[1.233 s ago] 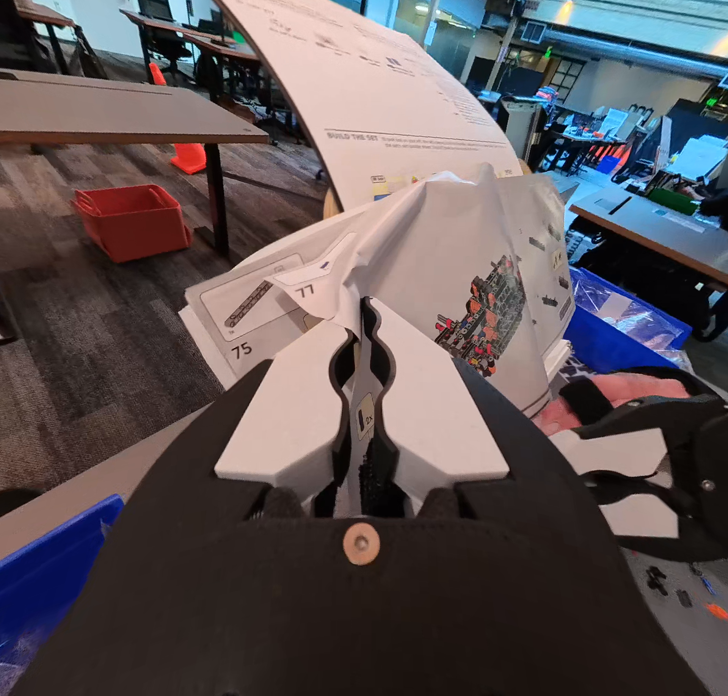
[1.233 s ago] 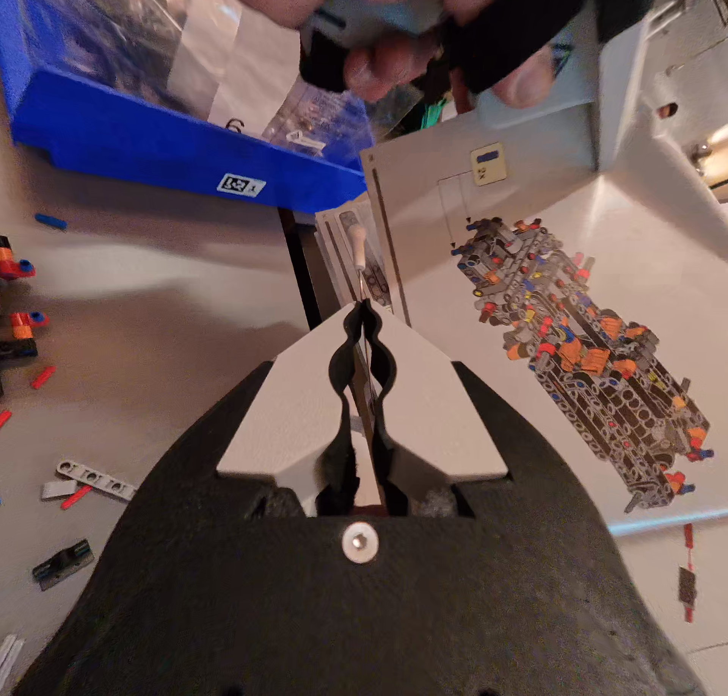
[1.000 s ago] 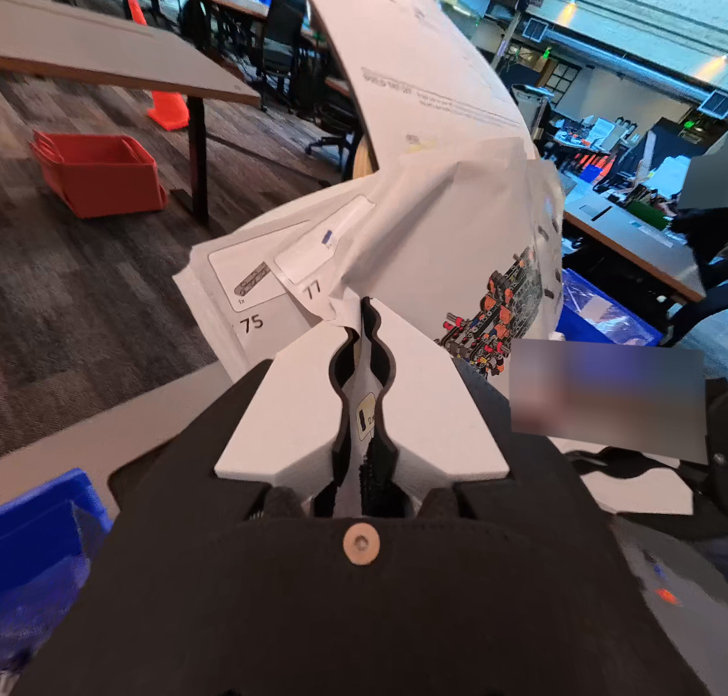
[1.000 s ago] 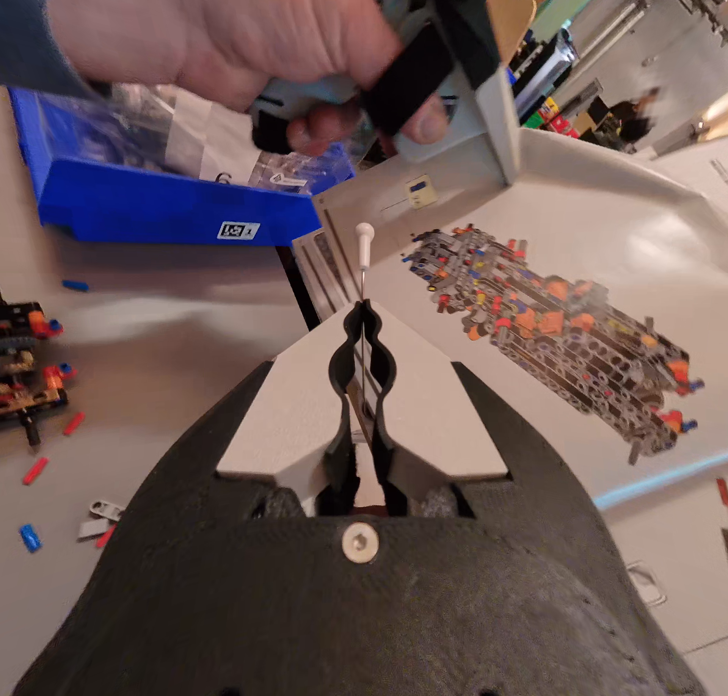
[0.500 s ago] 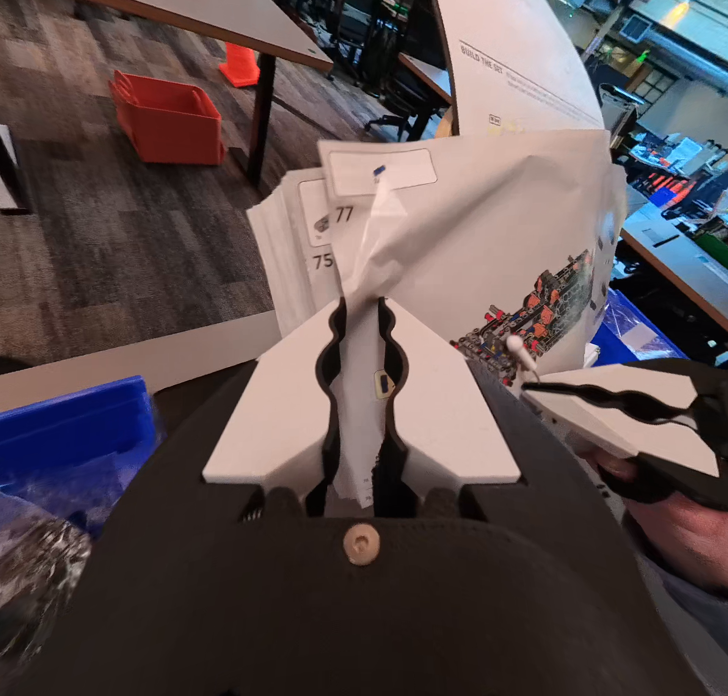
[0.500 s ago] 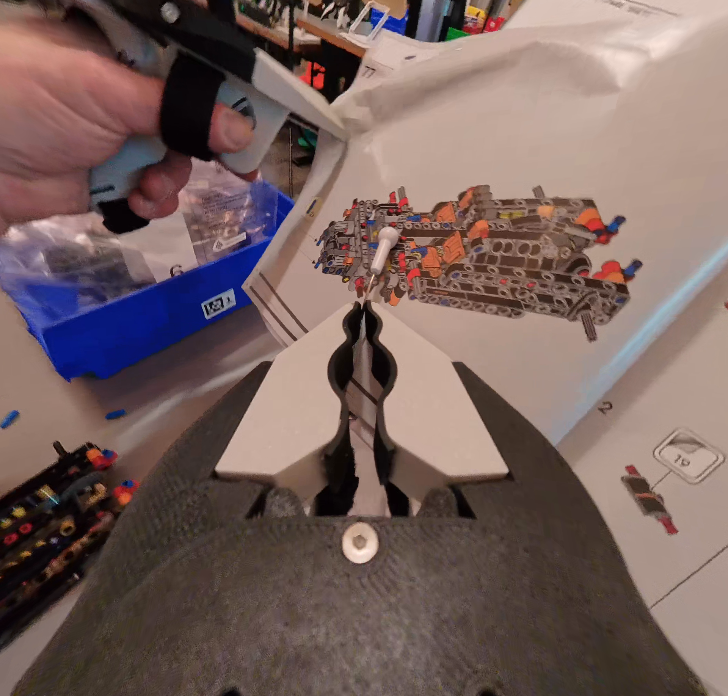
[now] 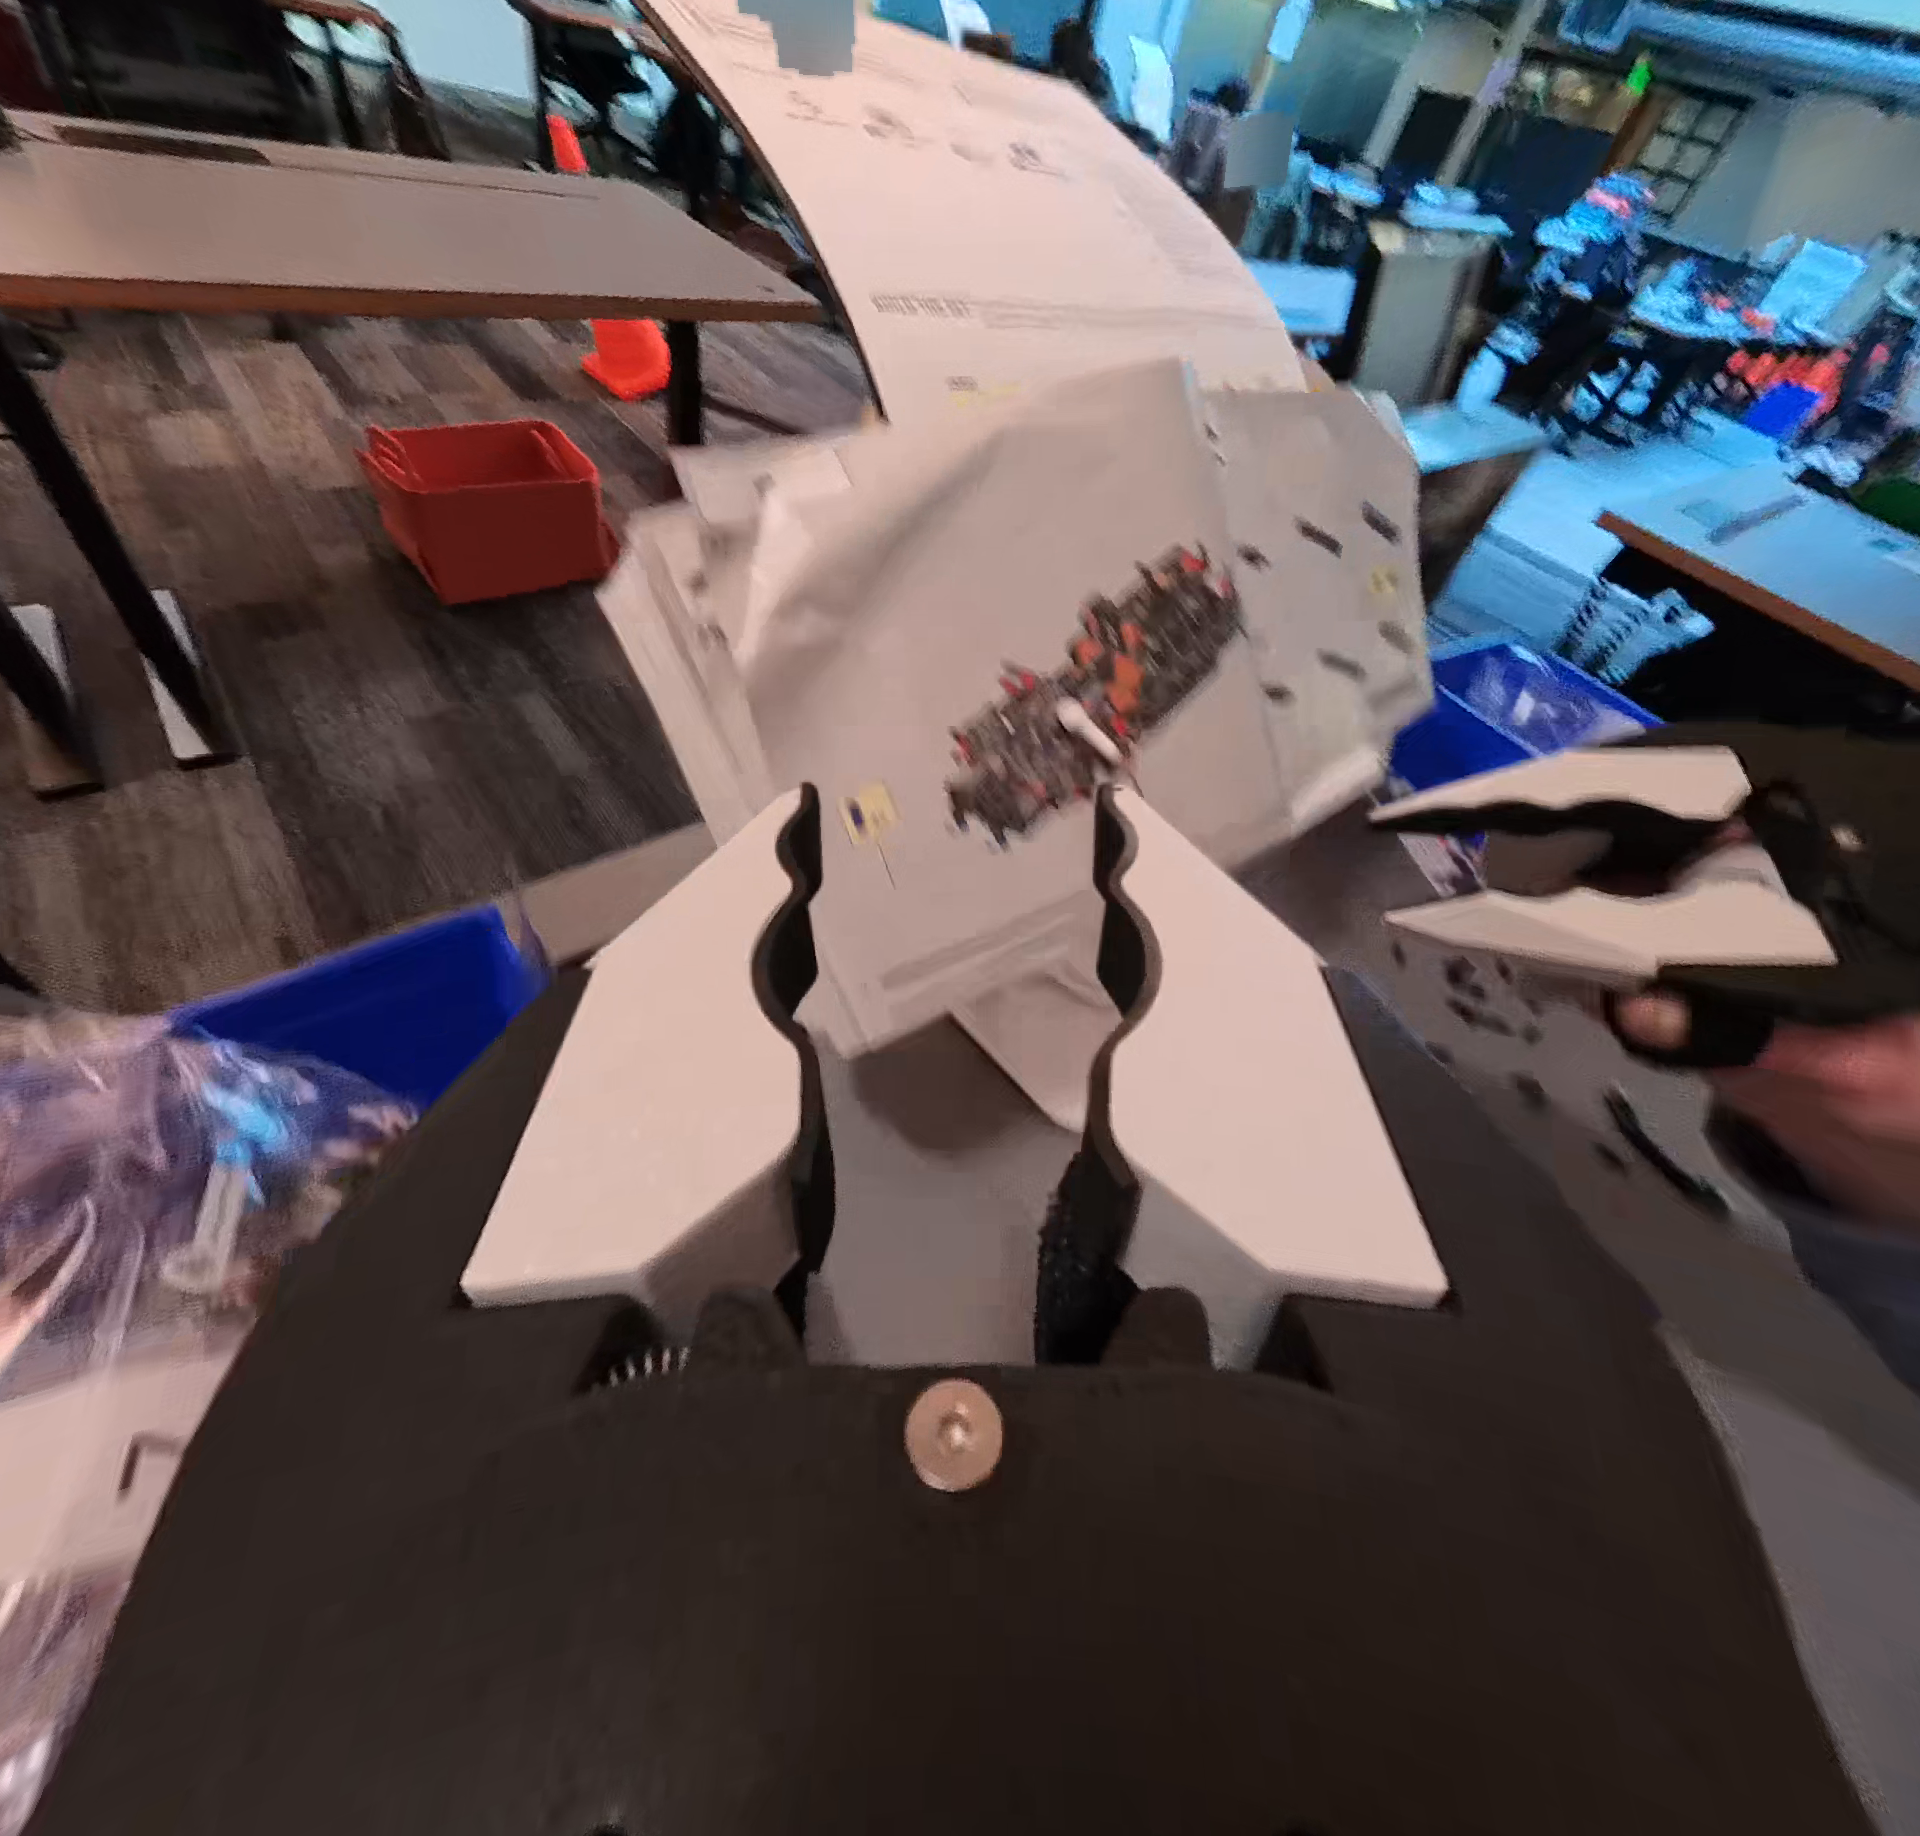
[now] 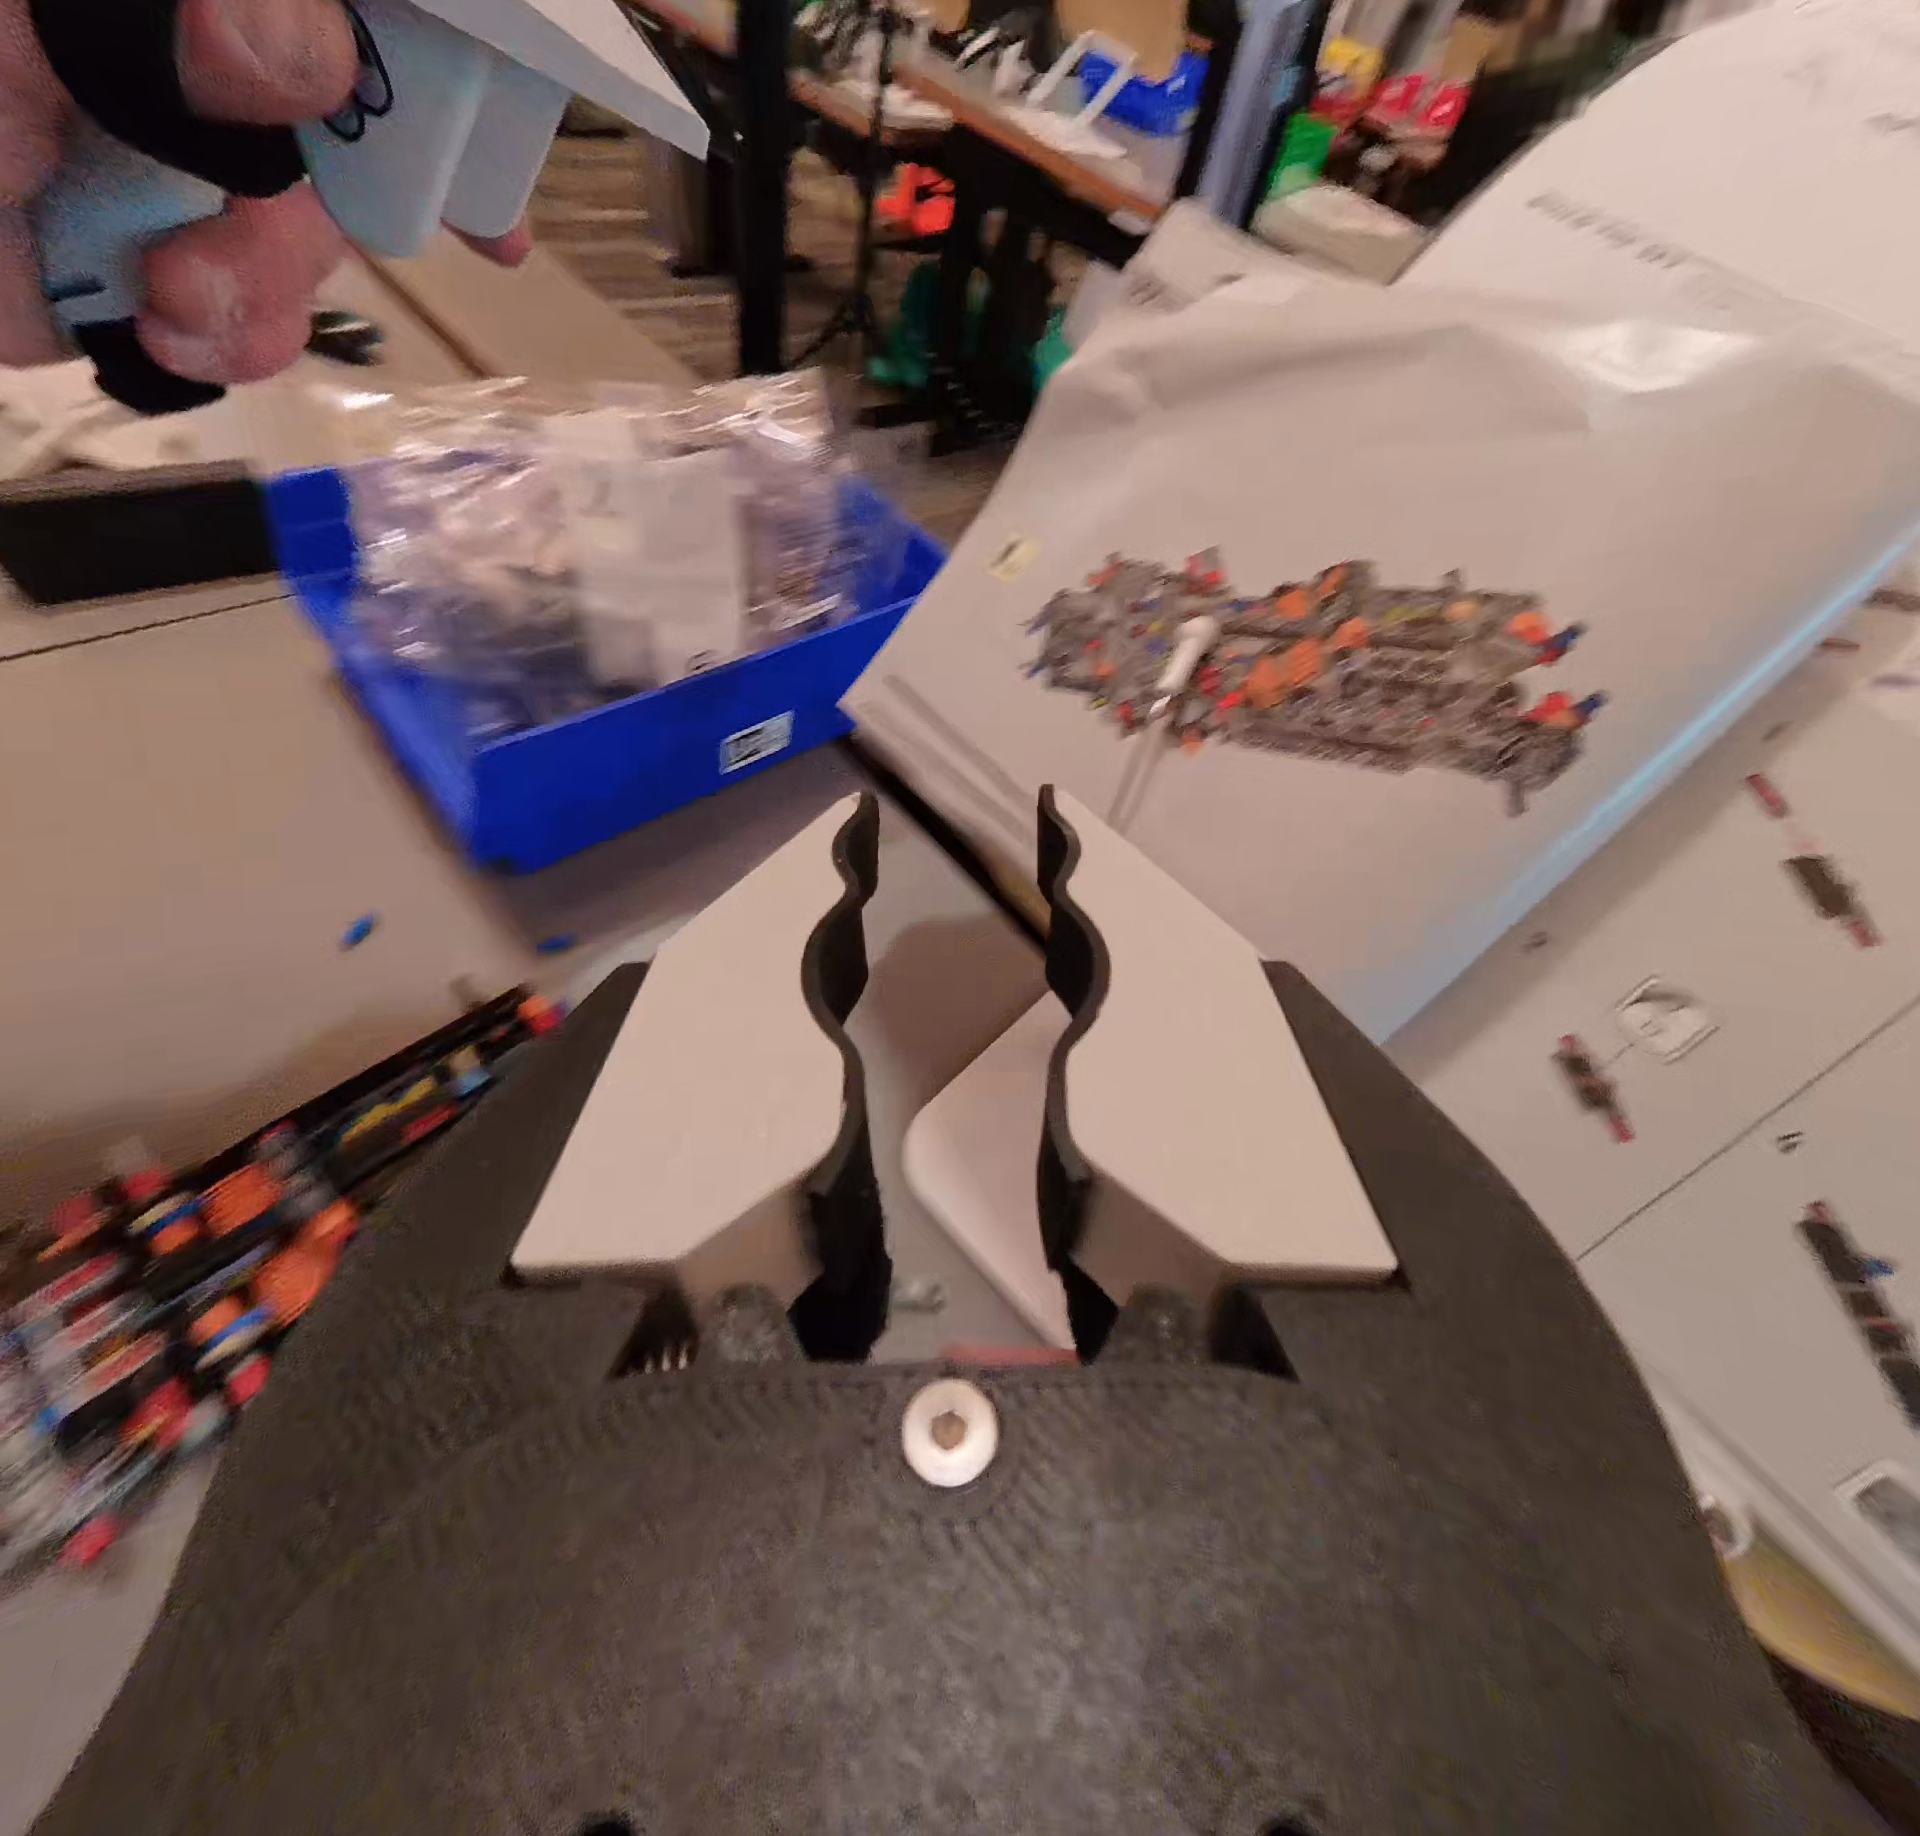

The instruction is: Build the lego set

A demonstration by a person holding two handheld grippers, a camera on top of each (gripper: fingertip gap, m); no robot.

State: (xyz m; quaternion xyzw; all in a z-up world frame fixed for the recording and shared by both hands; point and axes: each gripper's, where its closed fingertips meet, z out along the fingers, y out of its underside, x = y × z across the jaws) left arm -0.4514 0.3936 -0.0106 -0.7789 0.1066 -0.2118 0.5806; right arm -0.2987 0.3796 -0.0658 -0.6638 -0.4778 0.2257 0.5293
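The instruction booklet's raised page point(image 7: 987, 581) point(image 8: 1403, 456) bears a printed picture of the model. A thin pin with a white head point(image 8: 1184, 656) point(image 7: 1086, 728) sits against that picture, free of both grippers. My left gripper point(image 7: 956, 810) is open and empty, just short of the page's lower edge. My right gripper point(image 8: 953, 807) is open and empty, short of the pin; it also shows in the left wrist view point(image 7: 1579, 872). A partly built lego assembly point(image 8: 197, 1225) lies at the lower left of the right wrist view. Both views are blurred.
A blue bin point(image 8: 623, 758) point(image 7: 353, 997) of clear plastic bags point(image 8: 582, 539) stands left of the booklet. A second blue bin point(image 7: 1507, 726) is behind the booklet. A large printed sheet point(image 8: 1714, 1007) lies at the right. Loose small pieces point(image 8: 358, 929) dot the table. A red bin point(image 7: 488, 508) sits on the floor.
Both grippers have opened. The left one let go of the booklet page, the right one let go of the white-headed pin. Both drew back from the page.
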